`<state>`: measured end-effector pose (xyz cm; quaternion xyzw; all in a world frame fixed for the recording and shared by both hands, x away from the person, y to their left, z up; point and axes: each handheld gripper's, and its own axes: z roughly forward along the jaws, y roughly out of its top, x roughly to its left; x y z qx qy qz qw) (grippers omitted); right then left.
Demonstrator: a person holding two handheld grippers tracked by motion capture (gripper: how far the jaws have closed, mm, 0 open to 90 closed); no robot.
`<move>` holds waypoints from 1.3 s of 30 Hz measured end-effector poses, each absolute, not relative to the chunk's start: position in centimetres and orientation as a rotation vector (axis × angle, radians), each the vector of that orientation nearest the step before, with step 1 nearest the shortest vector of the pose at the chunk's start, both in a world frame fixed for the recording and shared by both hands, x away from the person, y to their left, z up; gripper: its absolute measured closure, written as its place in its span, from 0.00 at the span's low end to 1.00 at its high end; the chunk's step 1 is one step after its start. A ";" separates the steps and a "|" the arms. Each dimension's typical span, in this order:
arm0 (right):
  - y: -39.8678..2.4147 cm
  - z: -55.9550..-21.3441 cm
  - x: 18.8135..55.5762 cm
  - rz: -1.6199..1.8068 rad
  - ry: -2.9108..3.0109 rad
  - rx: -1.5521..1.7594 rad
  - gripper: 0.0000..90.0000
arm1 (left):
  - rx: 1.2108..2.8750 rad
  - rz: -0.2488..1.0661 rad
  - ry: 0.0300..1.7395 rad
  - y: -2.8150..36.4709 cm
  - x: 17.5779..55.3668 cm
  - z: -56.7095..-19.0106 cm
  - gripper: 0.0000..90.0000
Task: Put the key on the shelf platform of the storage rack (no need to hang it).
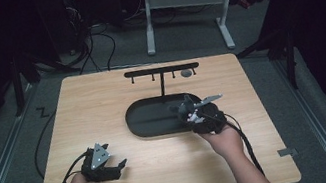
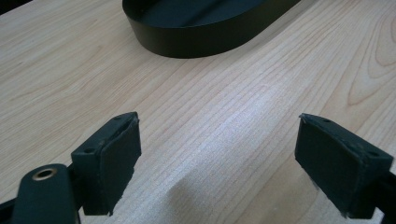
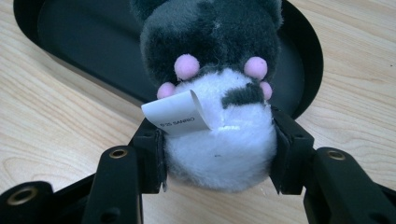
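Right tongs (image 3: 217,154) clamped on grey-and-white plush toy (image 3: 219,116) at near rim of black oval tray (image 3: 70,42), apparently mid-transfer with direction unclear; left tongs (image 2: 219,163) wide apart, holding nothing, low over bare tabletop (image 2: 233,107).

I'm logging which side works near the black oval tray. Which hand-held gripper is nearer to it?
The right. The right hand-held gripper is at the black oval tray's right end, clamping a plush toy over its rim. The left hand-held gripper is open over bare table, short of the tray.
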<state>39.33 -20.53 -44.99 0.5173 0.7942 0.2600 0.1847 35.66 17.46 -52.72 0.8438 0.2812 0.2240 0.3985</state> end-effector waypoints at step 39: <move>-17.8 -46.2 44.7 0.661 2.260 1.451 0.53 | 2.133 0.557 0.714 17.5 35.7 -52.7 0.17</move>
